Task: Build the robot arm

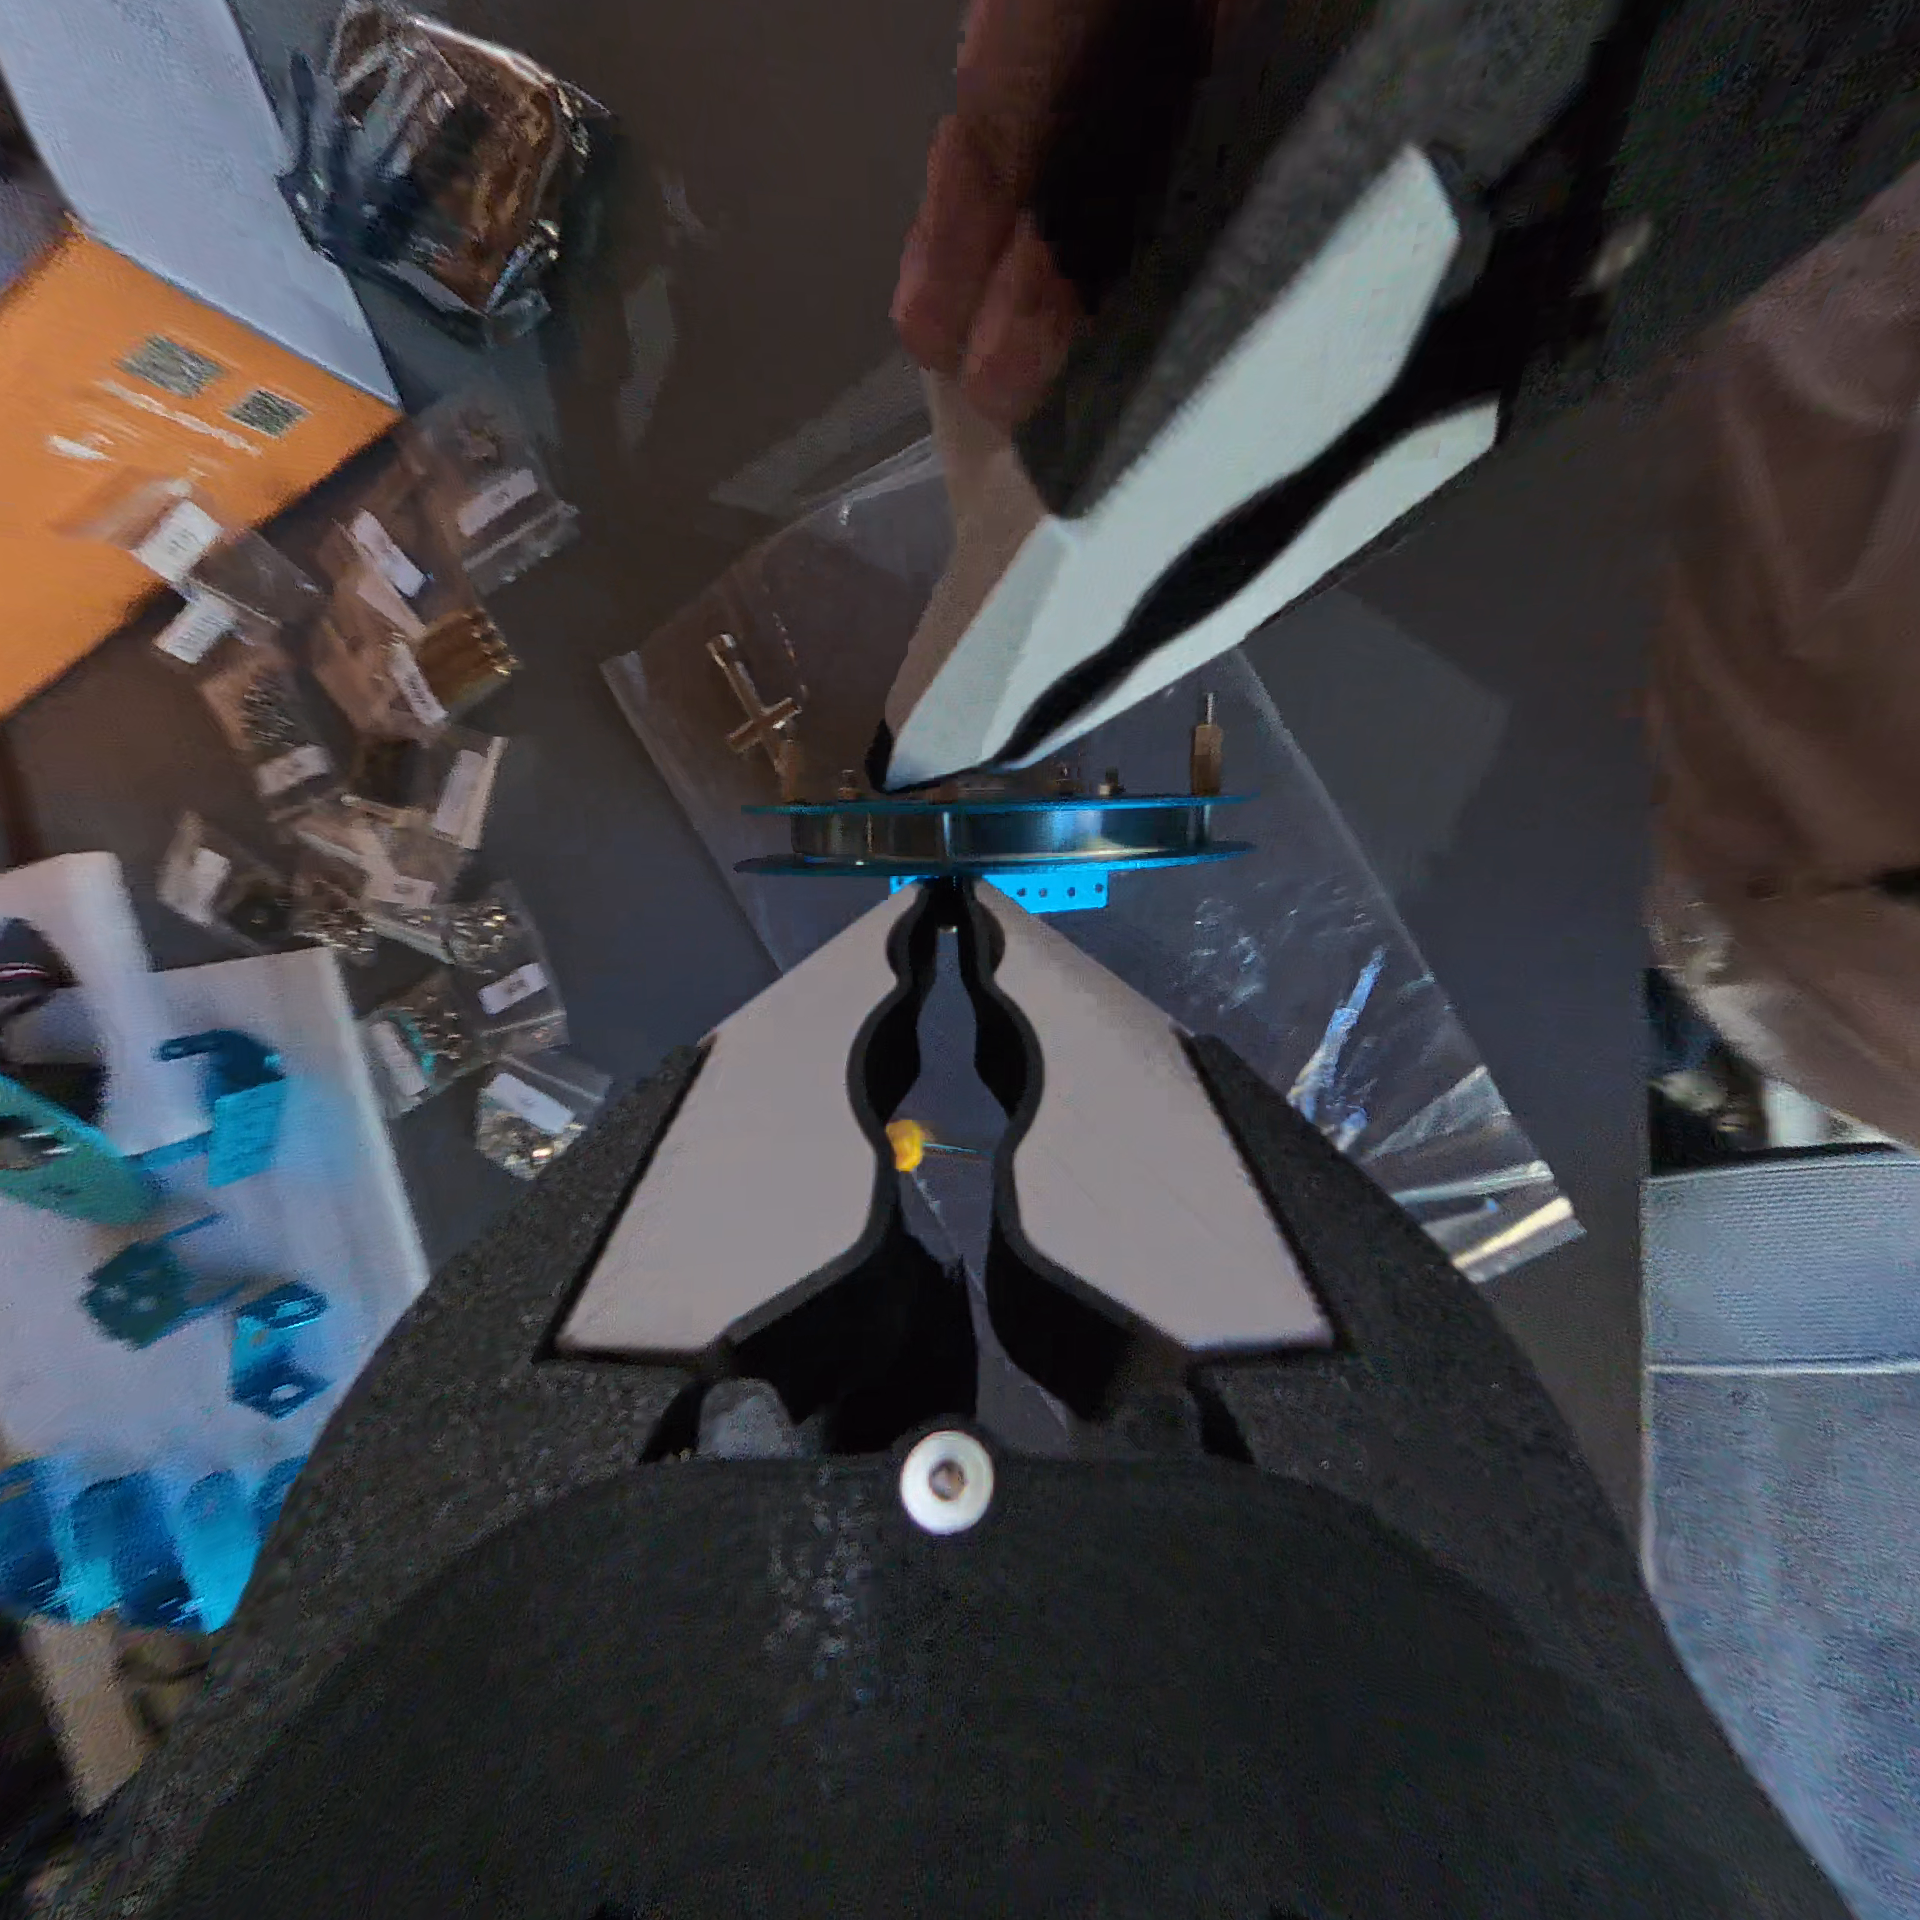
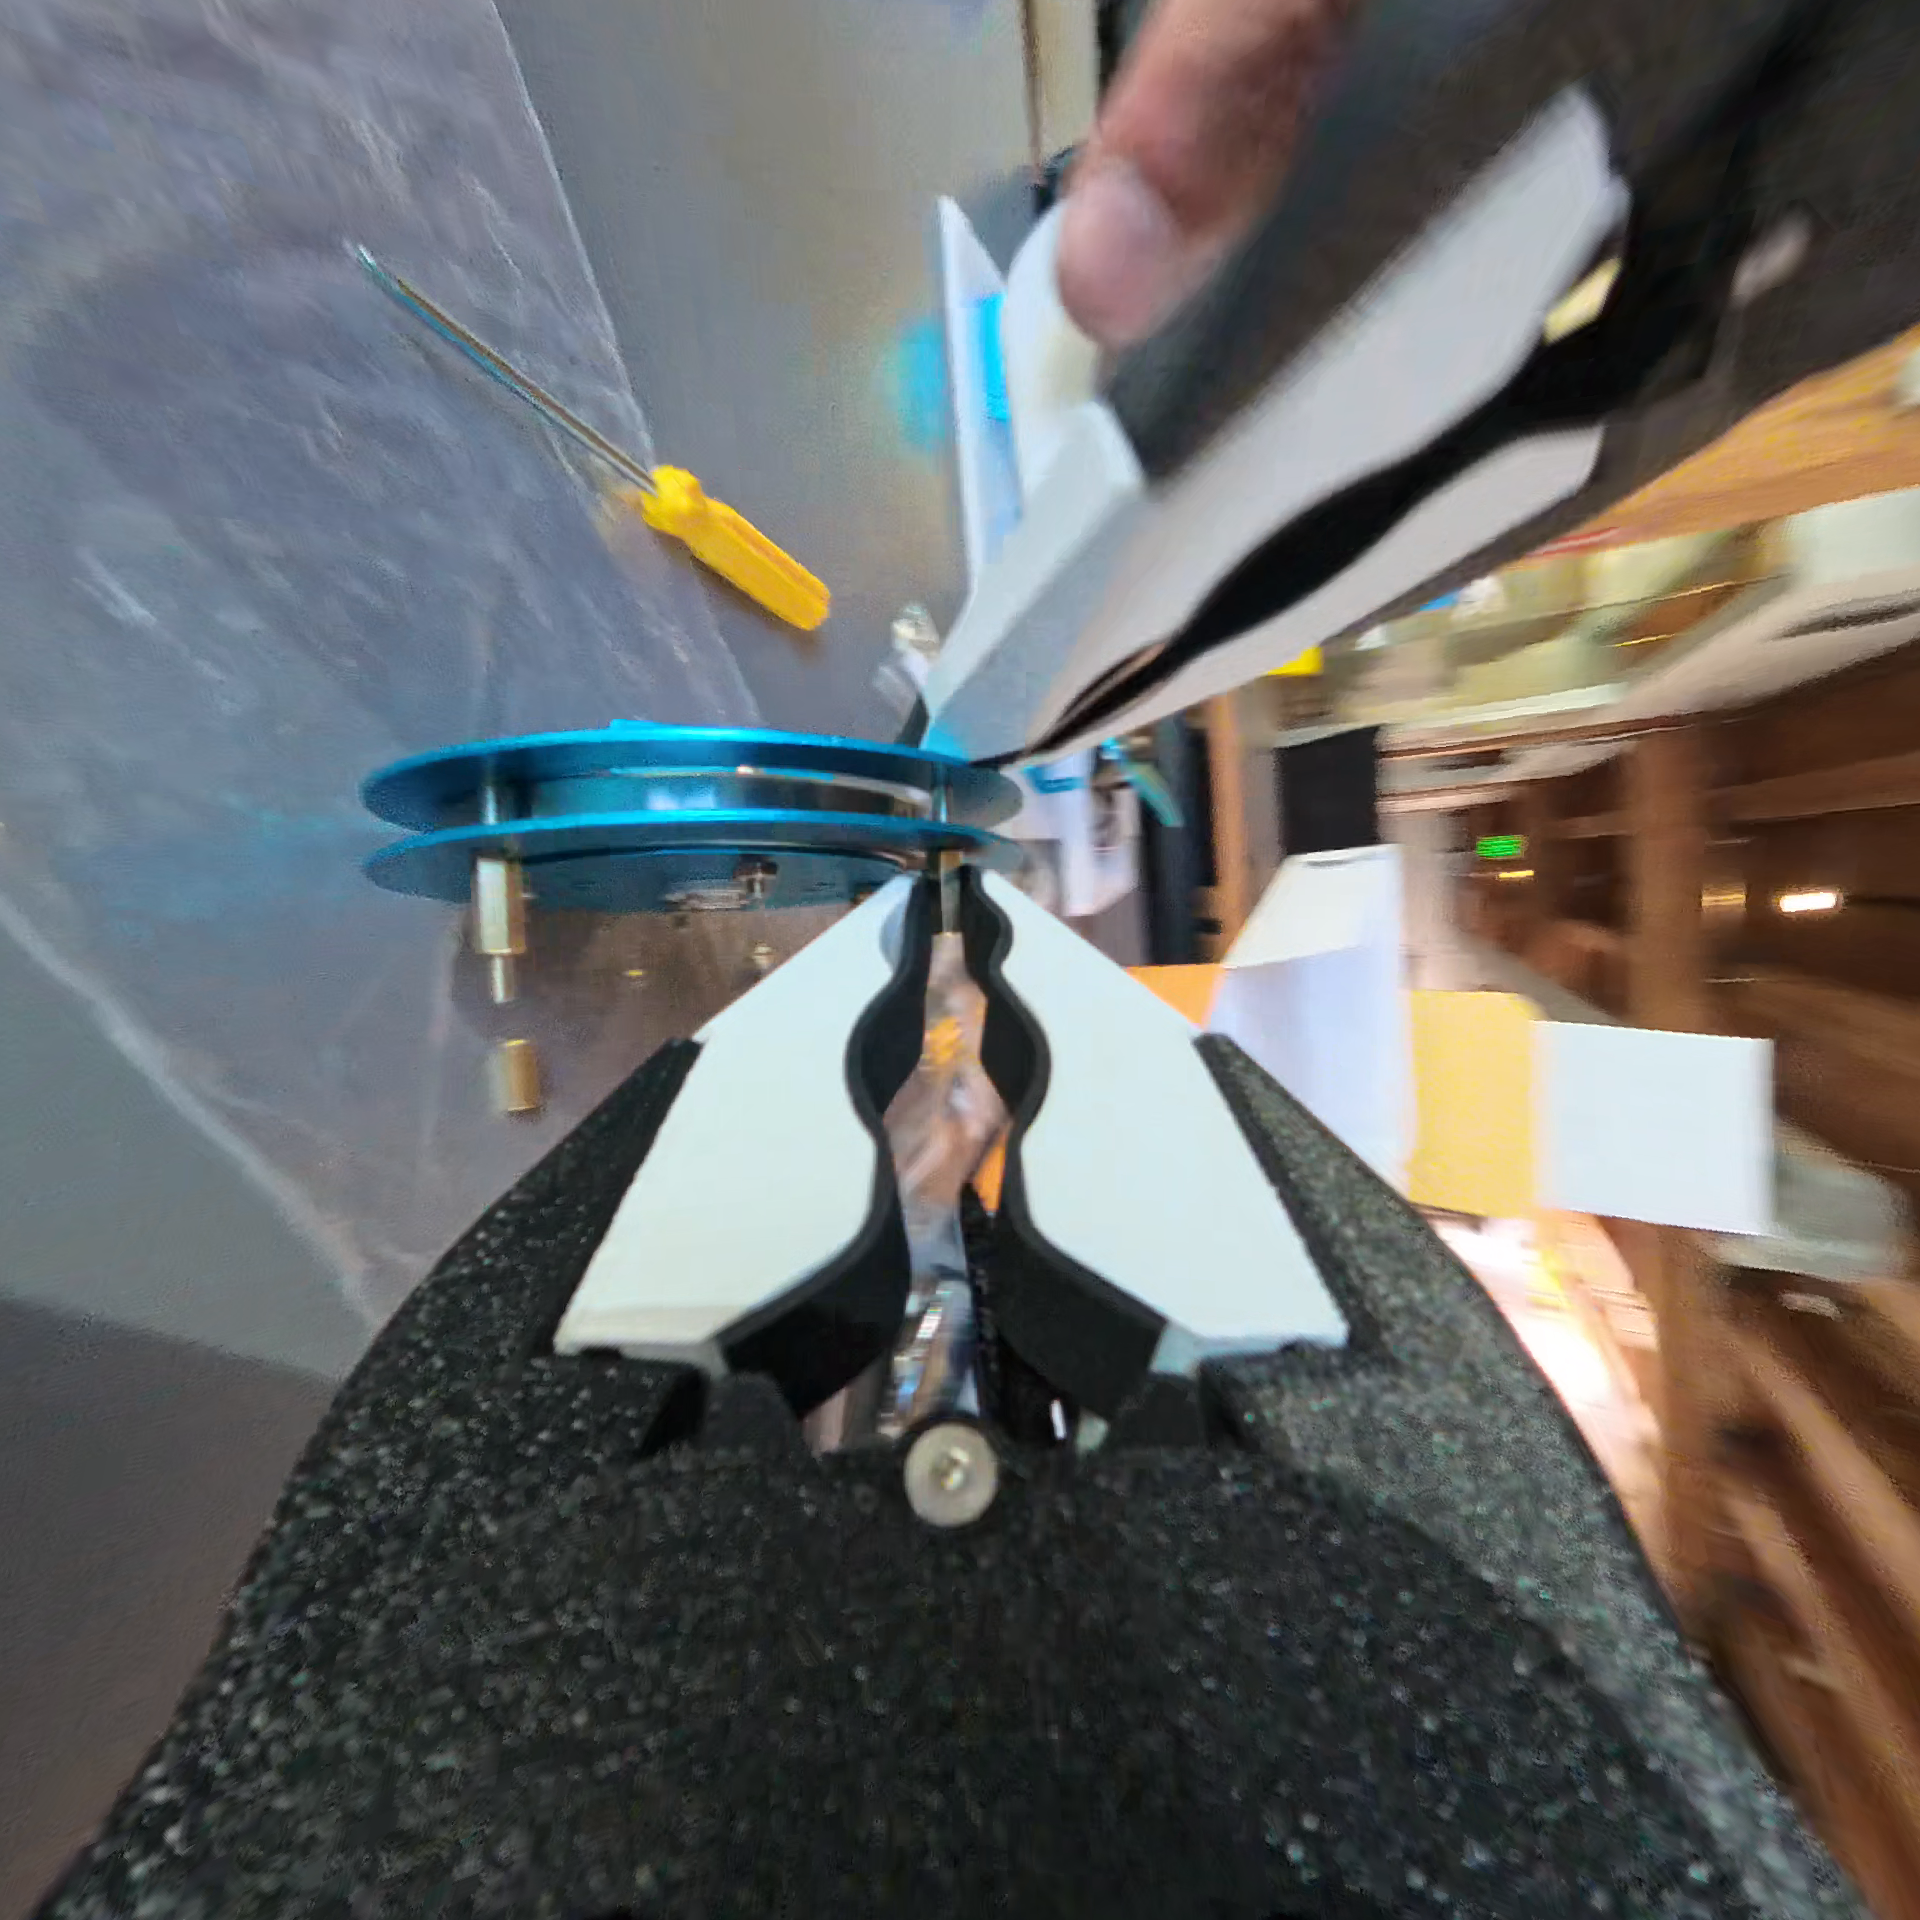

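Left tool (image 1: 943, 902): jaws pinched nearly together on a small stud or bracket on the underside of the blue disc assembly (image 1: 992, 831), seen edge-on. Two thin blue discs with a metal ring sandwiched between, a brass standoff (image 1: 1205, 740) sticking up from the top face. A blue perforated bracket (image 1: 1070, 891) sits under the lower disc, just beside the fingertips.

Right tool (image 2: 943, 891): jaws closed down on a brass standoff (image 2: 948, 883) at the disc rim. Same assembly (image 2: 665, 805) runs off to the left of the tips. Another standoff (image 2: 490, 914) hangs from the lower disc, and a loose brass spacer (image 2: 516, 1075) lies below it.

So both tools are gripping the assembly from opposite sides. It's held between them, above a clear plastic bag (image 1: 1382, 1039) on the grey bench (image 1: 727, 208).

In each view the other tool comes in from top right, tips touching the top disc edge: right tool (image 1: 935, 764) in the left wrist view, left tool (image 2: 977, 743) in the right, each with a hand (image 1: 987, 260) on its body.

Behind: a yellow-handled screwdriver (image 2: 732, 545) on the plastic. Further left on the bench, small bags of hardware (image 1: 395, 727), blue brackets (image 1: 249, 1112) on white paper, and an orange box (image 1: 135, 436). Far background in the right wrist view is blurred wooden shelving.
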A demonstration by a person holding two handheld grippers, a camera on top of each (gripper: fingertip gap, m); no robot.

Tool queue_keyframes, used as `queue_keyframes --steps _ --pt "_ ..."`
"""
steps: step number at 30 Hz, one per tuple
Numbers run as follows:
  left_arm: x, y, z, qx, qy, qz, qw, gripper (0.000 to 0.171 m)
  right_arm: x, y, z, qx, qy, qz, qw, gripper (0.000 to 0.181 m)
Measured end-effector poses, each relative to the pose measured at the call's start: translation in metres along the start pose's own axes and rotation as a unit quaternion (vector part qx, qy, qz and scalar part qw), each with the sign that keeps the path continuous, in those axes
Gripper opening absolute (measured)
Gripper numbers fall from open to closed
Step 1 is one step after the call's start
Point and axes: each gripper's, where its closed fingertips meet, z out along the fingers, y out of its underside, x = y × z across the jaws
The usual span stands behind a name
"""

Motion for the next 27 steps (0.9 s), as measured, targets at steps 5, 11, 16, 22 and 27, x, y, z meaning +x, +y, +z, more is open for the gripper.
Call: queue_keyframes --steps 5,11,16,22,27 --pt "-0.001 -0.01 0.004 0.041 -0.119 0.101 0.987 0.002 -0.007 0.007 -0.008 0.019 -0.137 0.146 0.98 0.005" --pt "-0.008 -0.017 0.007 0.019 -0.341 0.274 0.899 0.001 -0.014 0.011 -0.015 -0.009 -0.304 0.314 0.899 0.005" --pt "-0.005 -0.023 0.006 0.009 -0.488 0.402 0.775 0.001 -0.024 0.007 -0.028 -0.054 -0.488 0.465 0.736 0.005" --pt "0.002 -0.023 0.002 0.021 -0.594 0.471 0.652 0.001 -0.029 -0.007 -0.04 -0.043 -0.66 0.595 0.457 0.005" --pt "-0.009 -0.015 0.004 0.064 -0.505 0.321 0.799 0.001 -0.02 0.001 -0.023 -0.027 -0.57 0.539 0.619 0.005"
